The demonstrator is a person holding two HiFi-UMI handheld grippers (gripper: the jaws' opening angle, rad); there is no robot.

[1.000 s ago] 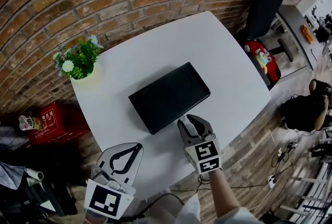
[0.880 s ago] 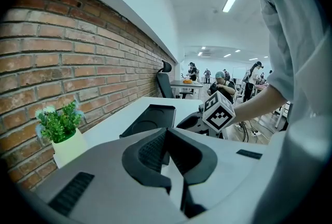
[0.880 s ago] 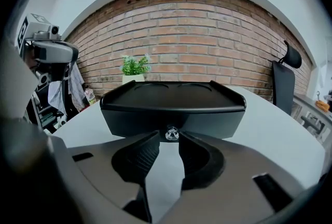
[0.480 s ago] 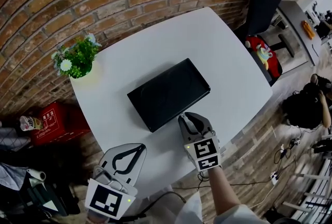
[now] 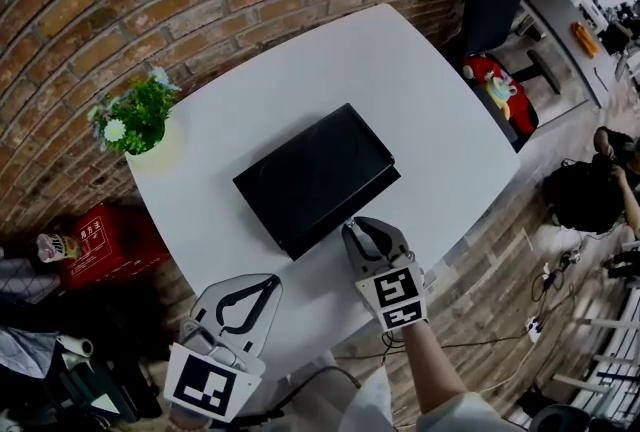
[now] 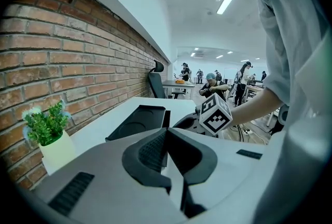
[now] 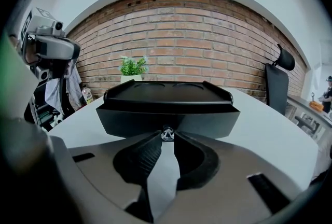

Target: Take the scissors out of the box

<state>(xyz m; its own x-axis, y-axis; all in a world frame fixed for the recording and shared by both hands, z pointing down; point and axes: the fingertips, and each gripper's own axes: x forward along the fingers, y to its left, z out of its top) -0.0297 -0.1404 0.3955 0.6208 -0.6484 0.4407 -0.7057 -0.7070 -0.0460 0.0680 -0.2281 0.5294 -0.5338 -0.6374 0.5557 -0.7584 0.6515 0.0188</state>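
Pinching the small clear knob (image 7: 167,134) on the flat black plastic box (image 5: 315,178), the right gripper (image 7: 167,138) fingers should pull straight outward, level; the left gripper (image 6: 165,130) fingers sit together, empty.

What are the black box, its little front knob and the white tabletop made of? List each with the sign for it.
Black rectangular box: probably matte plastic. It has a dull, even sheen and round recesses moulded into the lid.
Small faceted knob: clear glass or acrylic, can't tell which. It glints and looks see-through.
White tabletop: likely smooth laminate or painted board. The surface is uniform and seamless.
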